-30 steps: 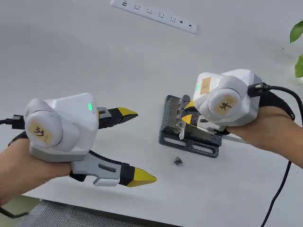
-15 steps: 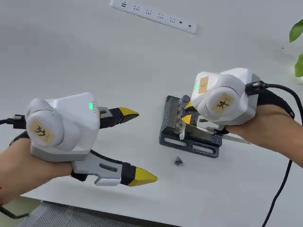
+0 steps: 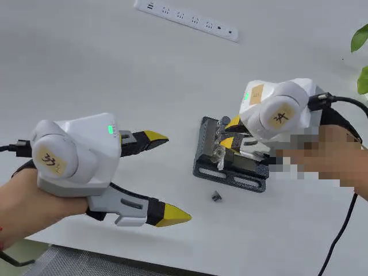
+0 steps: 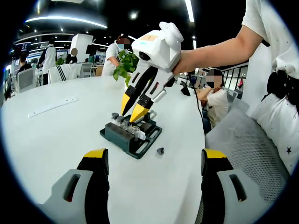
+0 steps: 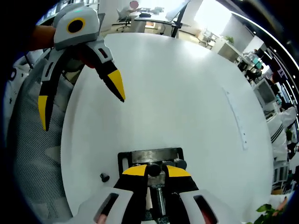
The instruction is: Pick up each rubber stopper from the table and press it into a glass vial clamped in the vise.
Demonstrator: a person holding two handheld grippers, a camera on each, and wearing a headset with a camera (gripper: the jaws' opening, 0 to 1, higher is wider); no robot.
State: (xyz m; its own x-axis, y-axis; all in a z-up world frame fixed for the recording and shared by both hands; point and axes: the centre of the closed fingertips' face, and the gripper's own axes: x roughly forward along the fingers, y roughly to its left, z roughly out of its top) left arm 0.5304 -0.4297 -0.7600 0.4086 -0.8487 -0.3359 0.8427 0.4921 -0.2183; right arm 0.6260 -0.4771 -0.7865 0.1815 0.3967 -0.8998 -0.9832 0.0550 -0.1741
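While right claw (image 3: 229,133) nips gripped stopper (image 5: 153,170) between narrow jaws over vise (image 3: 230,172), pressing step looks underway. Vise sits toward table's (image 3: 115,69) near edge, right of middle; some stoppered vials (image 4: 117,116) already in it. Loose stopper (image 3: 216,196) just beside vise, near-edge side: probably next. Left claw (image 3: 173,177) wide, empty, above near-left corner.

The worktop (image 3: 115,69) is bare left of the vise (image 3: 230,174) and behind it as far as the power strip (image 3: 187,19). The right gripper (image 3: 229,133), jaws closed on a stopper (image 5: 153,169), blocks the vise from above. A loose stopper (image 3: 216,196) lies on the worktop near the vise's front, and the left gripper (image 3: 178,177), jaws spread wide, hangs over the near-left worktop.
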